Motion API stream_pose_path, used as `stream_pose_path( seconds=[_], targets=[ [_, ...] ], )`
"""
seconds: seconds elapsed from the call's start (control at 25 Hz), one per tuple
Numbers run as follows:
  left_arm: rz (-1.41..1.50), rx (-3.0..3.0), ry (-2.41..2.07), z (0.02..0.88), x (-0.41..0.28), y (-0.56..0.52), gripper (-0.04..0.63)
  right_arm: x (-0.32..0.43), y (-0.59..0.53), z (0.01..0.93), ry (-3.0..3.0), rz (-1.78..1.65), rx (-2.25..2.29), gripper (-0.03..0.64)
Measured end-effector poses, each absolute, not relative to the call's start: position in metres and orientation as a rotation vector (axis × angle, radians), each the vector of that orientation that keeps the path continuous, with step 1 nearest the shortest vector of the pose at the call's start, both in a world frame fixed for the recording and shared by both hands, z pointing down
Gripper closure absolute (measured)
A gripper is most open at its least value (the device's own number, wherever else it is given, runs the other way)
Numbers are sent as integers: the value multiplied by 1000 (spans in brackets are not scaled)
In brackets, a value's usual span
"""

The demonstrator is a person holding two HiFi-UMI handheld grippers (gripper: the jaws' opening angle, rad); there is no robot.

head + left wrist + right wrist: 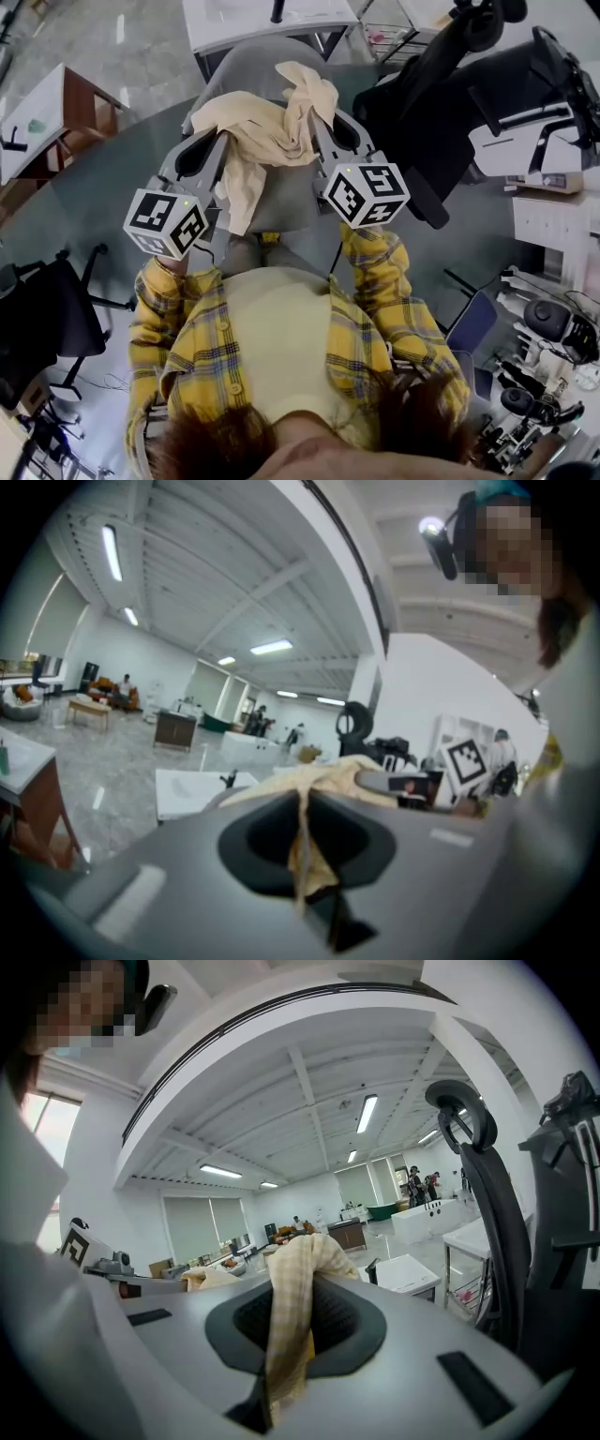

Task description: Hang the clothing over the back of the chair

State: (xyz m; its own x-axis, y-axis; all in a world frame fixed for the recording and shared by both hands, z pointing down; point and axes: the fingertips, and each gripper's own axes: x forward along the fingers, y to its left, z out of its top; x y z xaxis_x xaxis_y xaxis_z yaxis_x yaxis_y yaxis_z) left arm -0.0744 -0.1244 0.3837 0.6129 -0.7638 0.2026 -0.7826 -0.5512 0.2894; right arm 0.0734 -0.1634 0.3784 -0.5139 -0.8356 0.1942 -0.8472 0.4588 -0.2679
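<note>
The clothing (265,128) is a cream, lightly checked garment, bunched up and held in the air between both grippers. It hangs just over the grey chair (246,62), whose back shows behind and beneath it. My left gripper (223,141) is shut on the clothing's left part, and a fold of clothing (302,847) is pinched in its jaws. My right gripper (315,120) is shut on the right part, where a strip of clothing (287,1330) rises from its closed jaws. A loose end dangles down toward the chair's seat (286,202).
A black office chair (441,103) stands close on the right and its tall back (497,1213) shows beside my right gripper. A white table (246,21) lies beyond the grey chair. A wooden desk (58,111) is at the left, more black chairs (52,314) at the lower left.
</note>
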Motion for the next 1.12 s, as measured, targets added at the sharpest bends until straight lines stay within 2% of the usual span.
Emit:
stream_pose_path(
  seconds=[0.56,1.12],
  targets=[
    [8,2519,-1099,391,-96,-181,563,56,-222,361,-2532,391,1663,579],
    [84,2444,-1231,411,-87,-216,563,69,-307,339,-2612,305,1585,578]
  ],
)
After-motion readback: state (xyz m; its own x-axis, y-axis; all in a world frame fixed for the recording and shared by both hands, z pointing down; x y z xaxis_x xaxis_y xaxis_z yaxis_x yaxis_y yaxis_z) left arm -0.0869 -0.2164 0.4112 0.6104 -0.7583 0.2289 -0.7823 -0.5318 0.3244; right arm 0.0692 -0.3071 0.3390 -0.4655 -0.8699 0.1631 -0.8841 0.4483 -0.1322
